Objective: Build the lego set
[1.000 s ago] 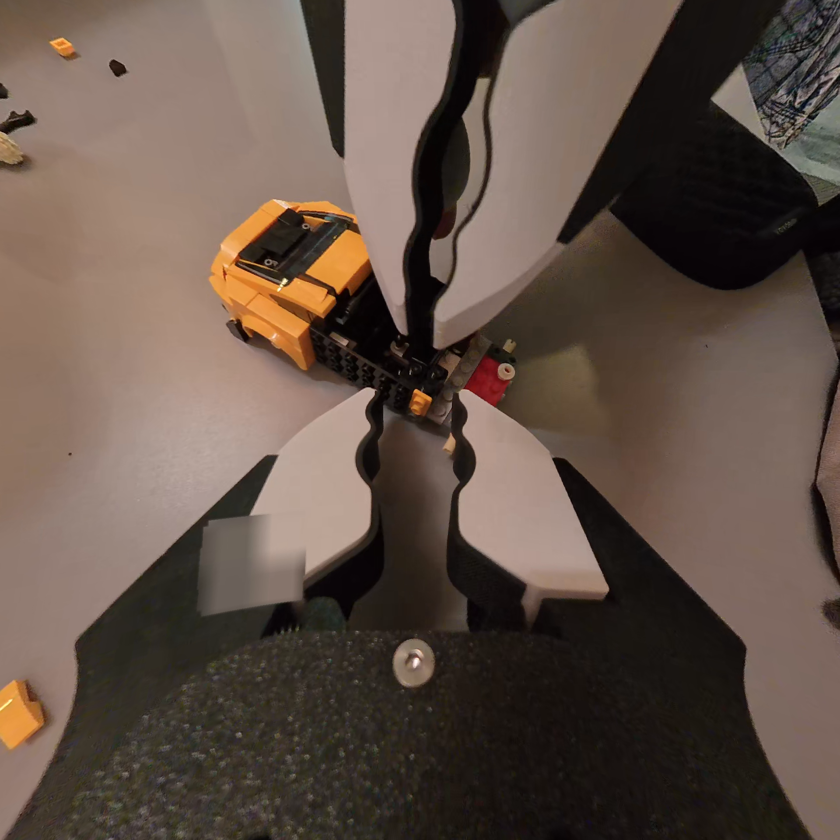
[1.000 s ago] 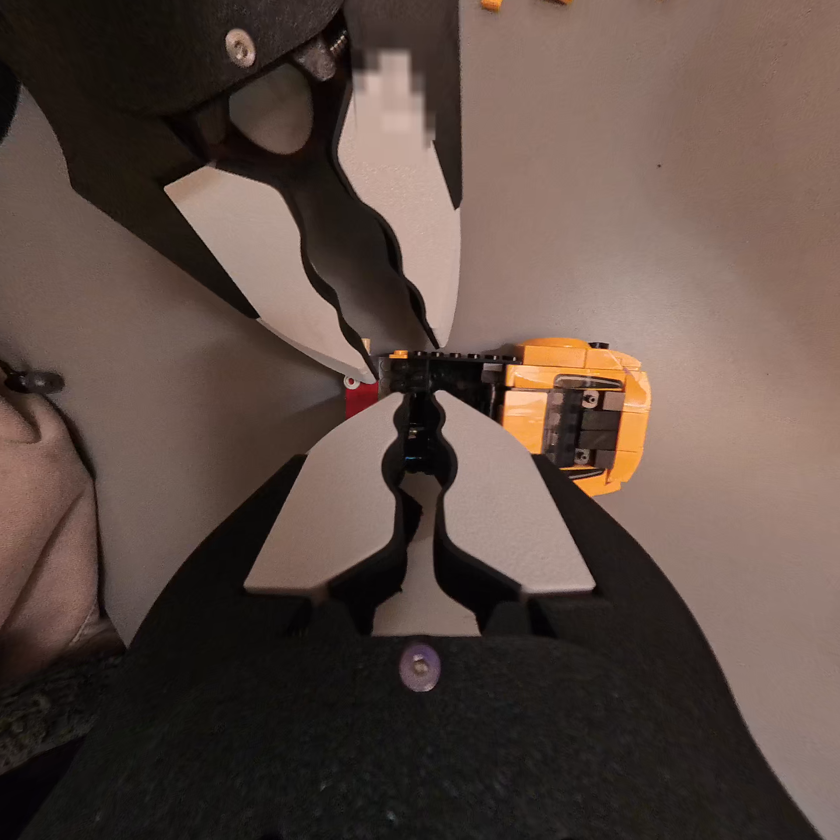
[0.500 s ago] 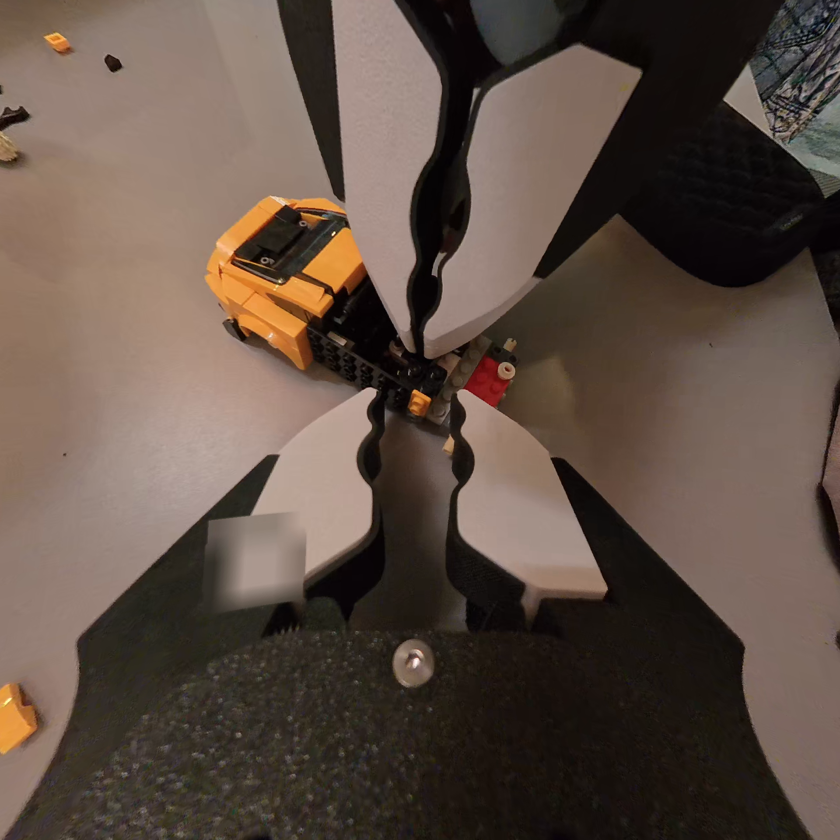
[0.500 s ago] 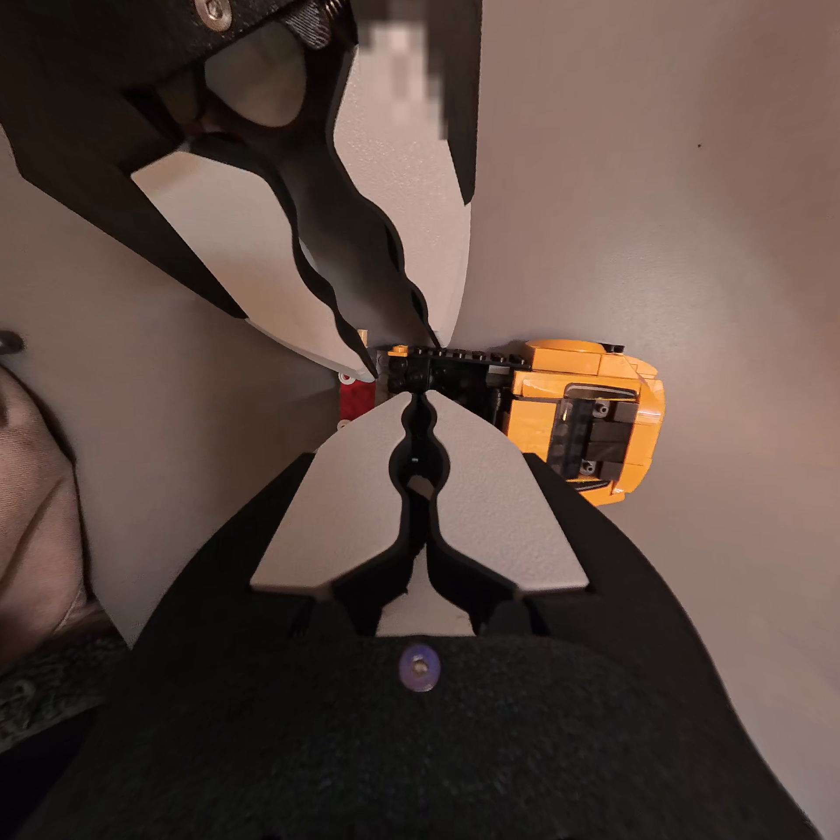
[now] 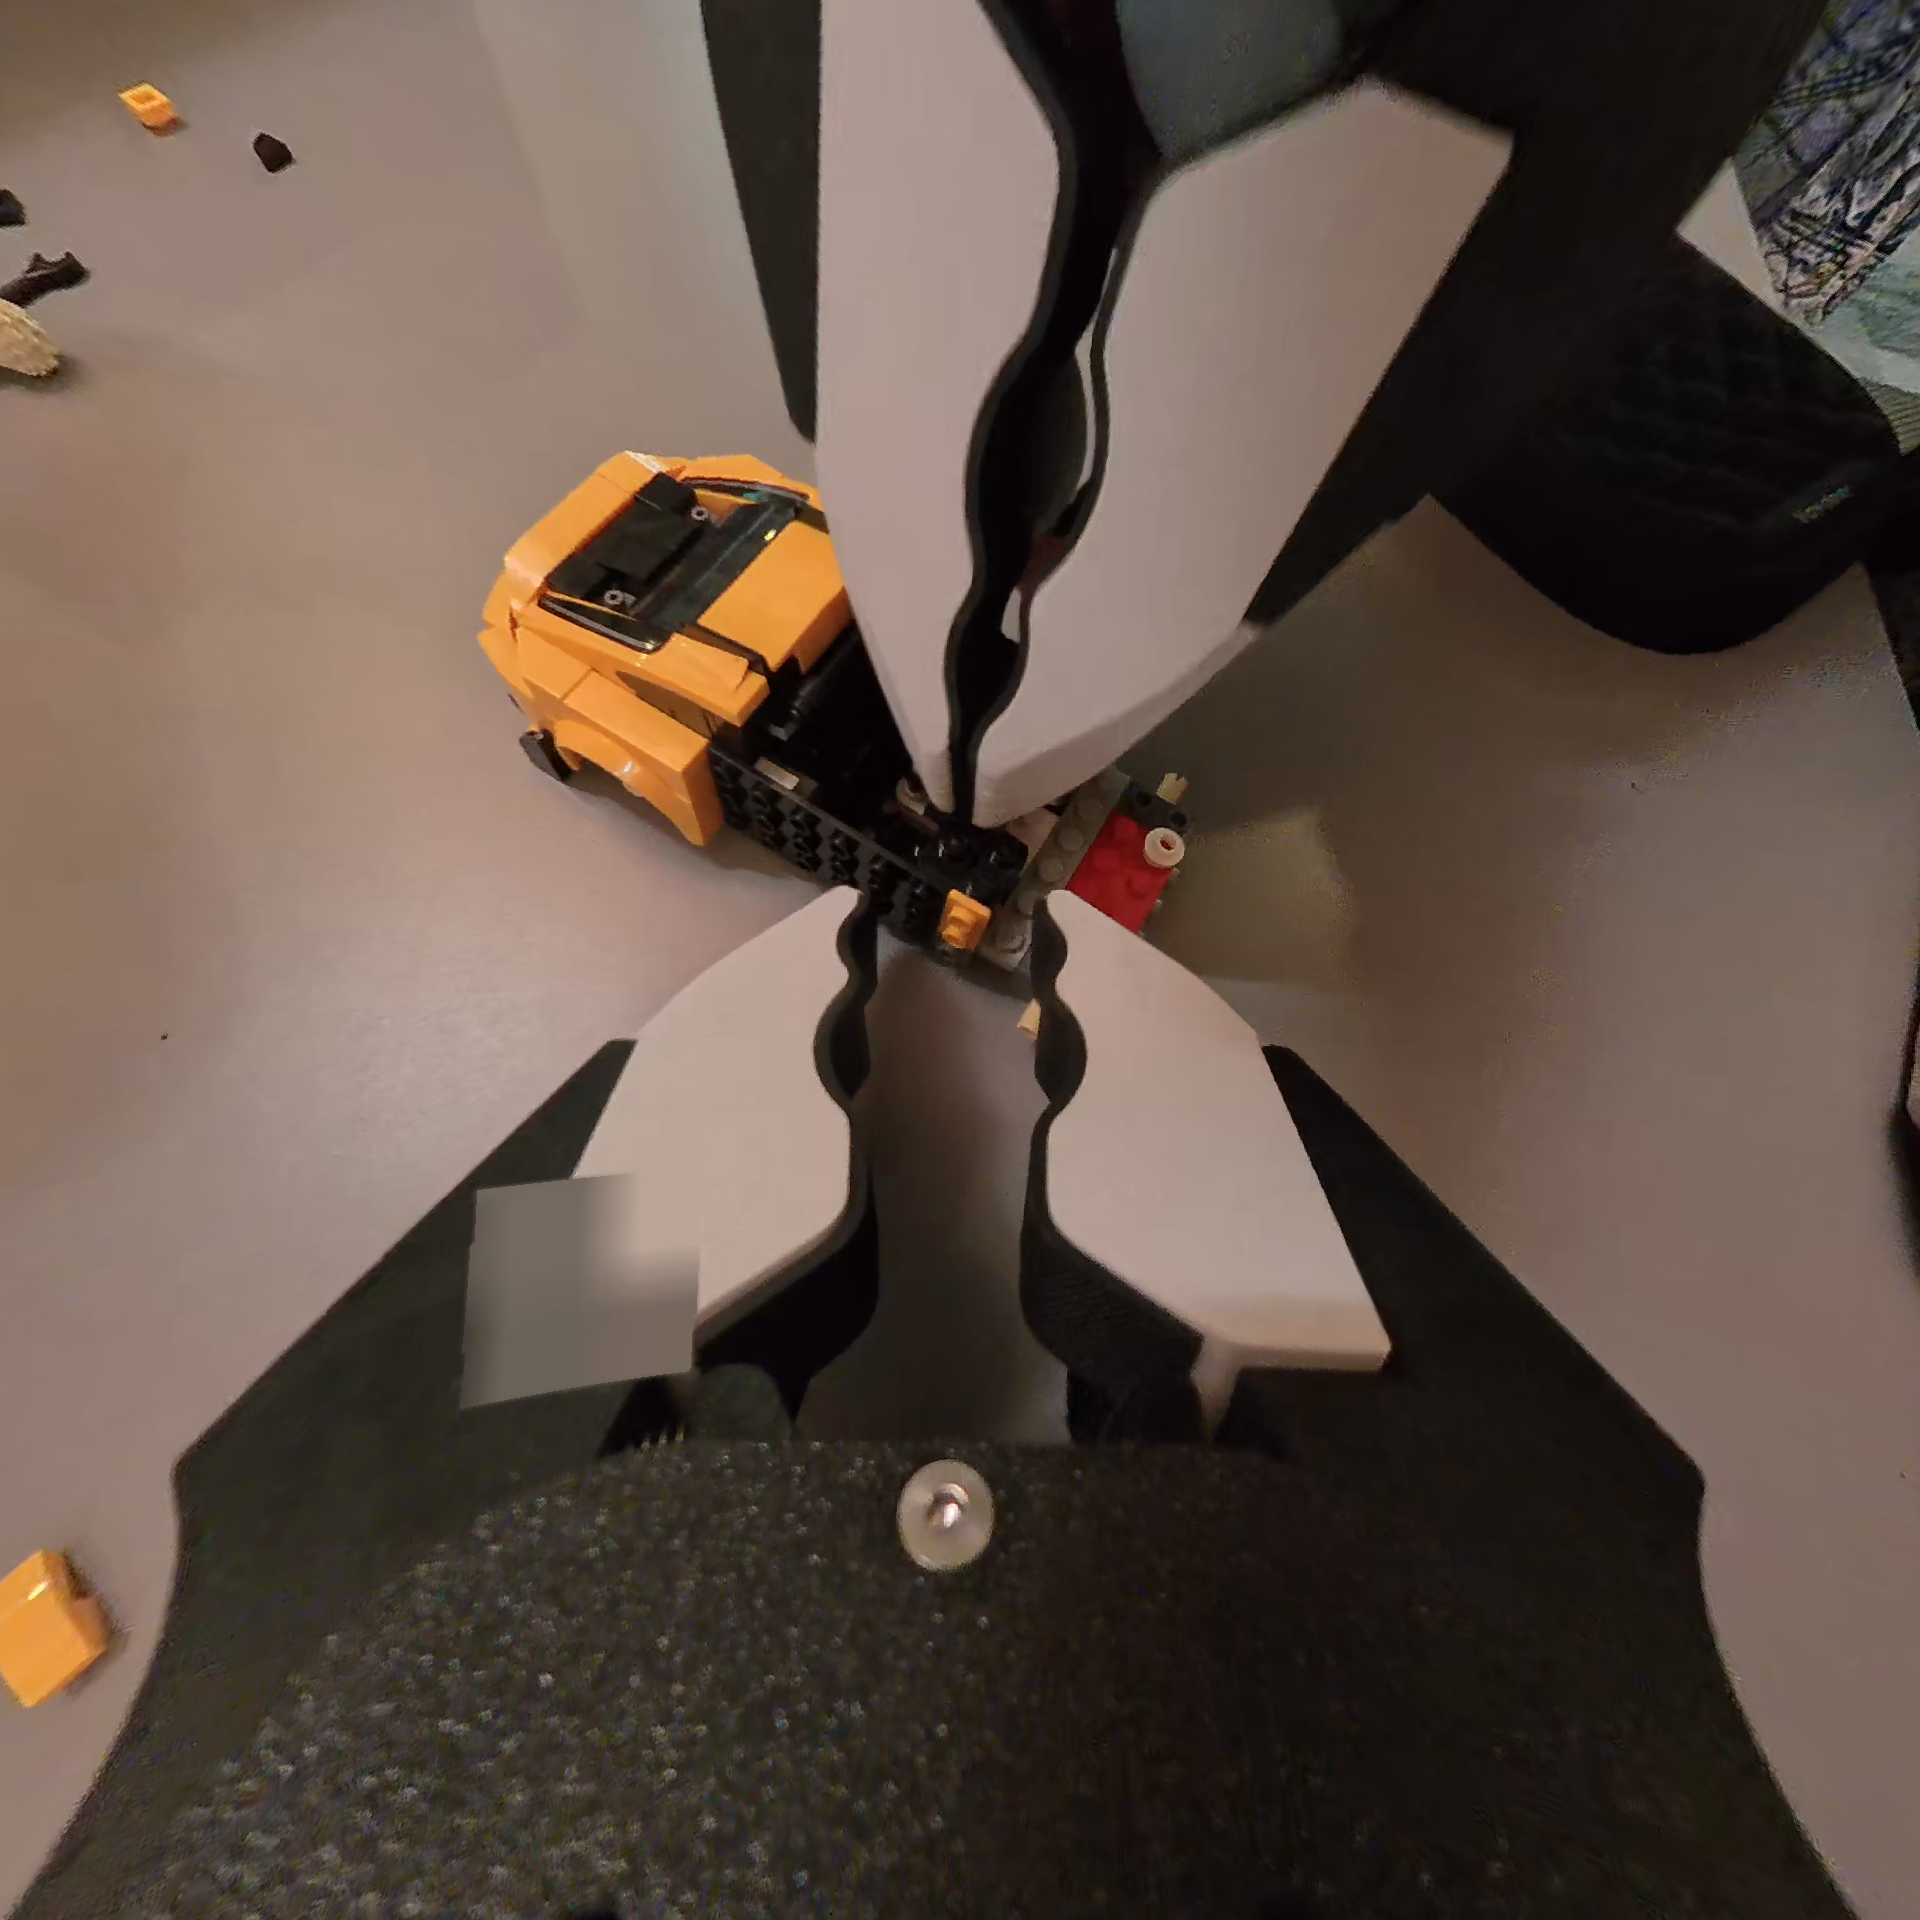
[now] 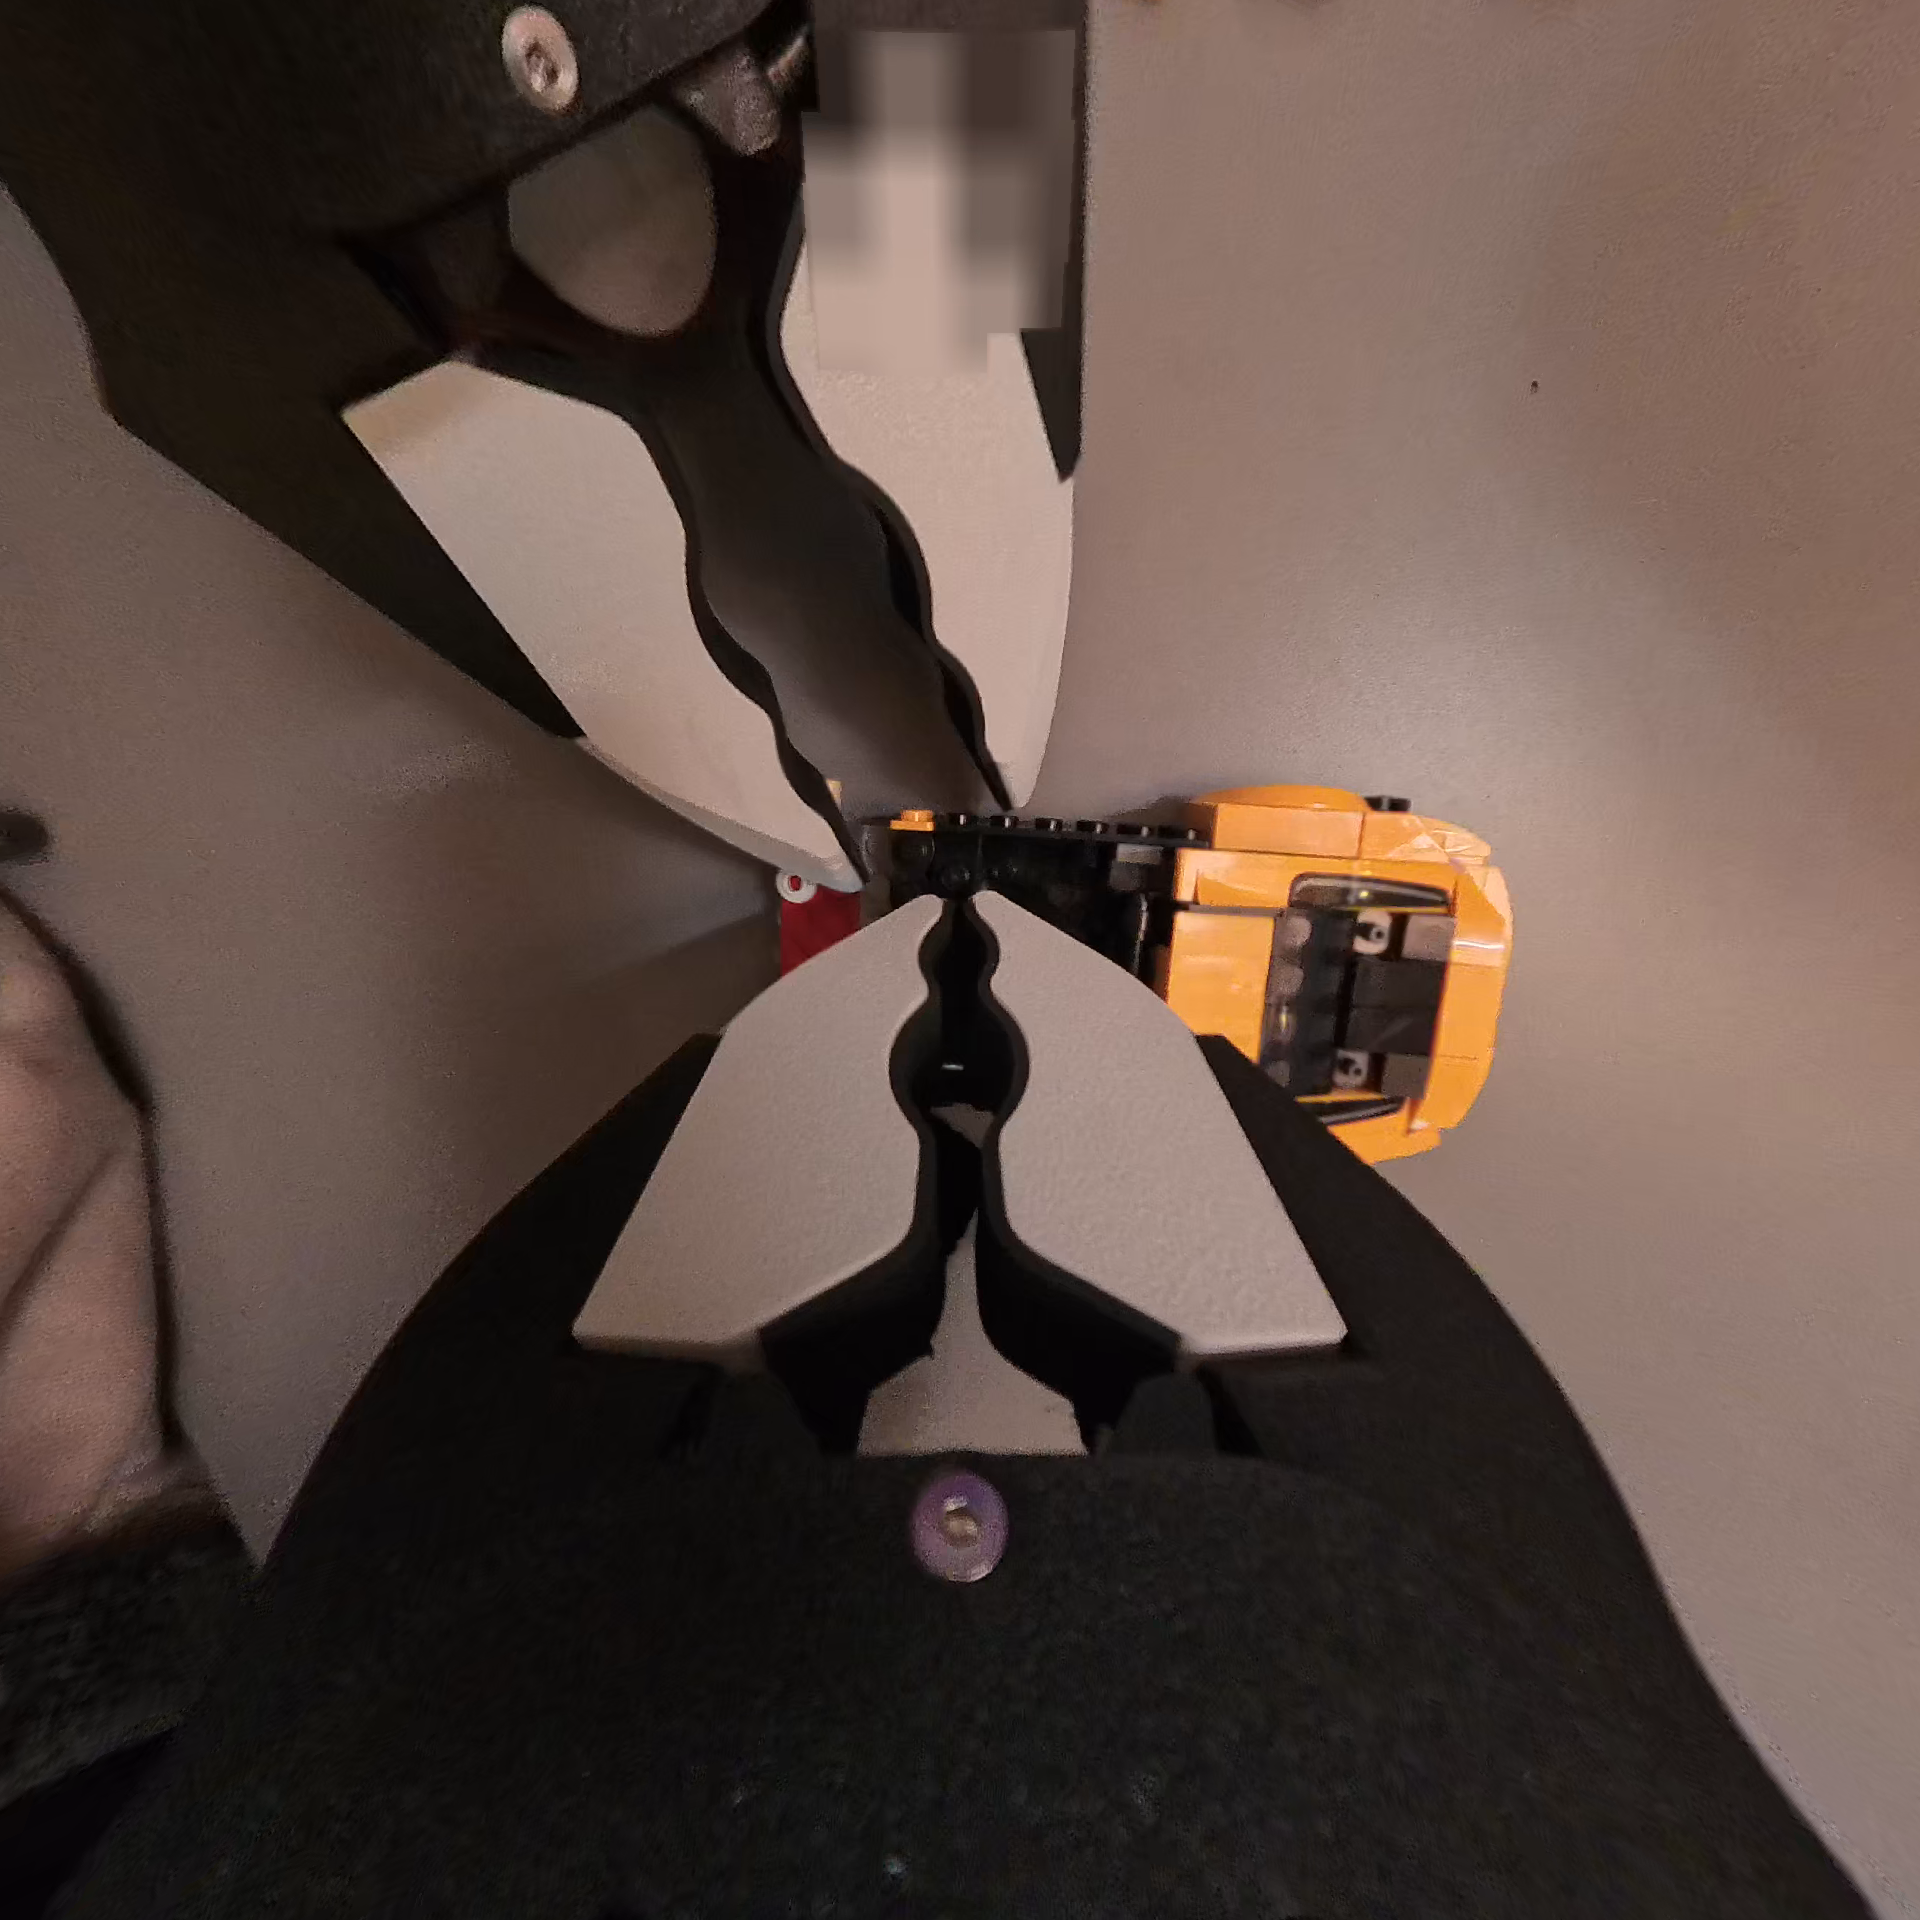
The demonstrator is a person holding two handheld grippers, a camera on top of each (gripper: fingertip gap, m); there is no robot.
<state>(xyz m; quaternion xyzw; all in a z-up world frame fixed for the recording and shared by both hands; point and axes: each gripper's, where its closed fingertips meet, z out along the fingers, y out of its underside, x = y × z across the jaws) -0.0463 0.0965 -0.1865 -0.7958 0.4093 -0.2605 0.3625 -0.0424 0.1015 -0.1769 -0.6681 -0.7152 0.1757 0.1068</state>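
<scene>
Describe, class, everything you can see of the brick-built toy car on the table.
The toy car is a part-built plastic brick model: orange bodywork with a dark windscreen at one end, a bare black studded chassis in the middle, grey and red bricks at the other. It rests on the grey table. The left hand-held gripper straddles the chassis; the right hand-held gripper, tips together, meets it from the opposite side.

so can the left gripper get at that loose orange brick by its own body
Probably yes: the loose orange brick lies alone on bare table, but the left gripper now straddles the toy car's black end.
</scene>
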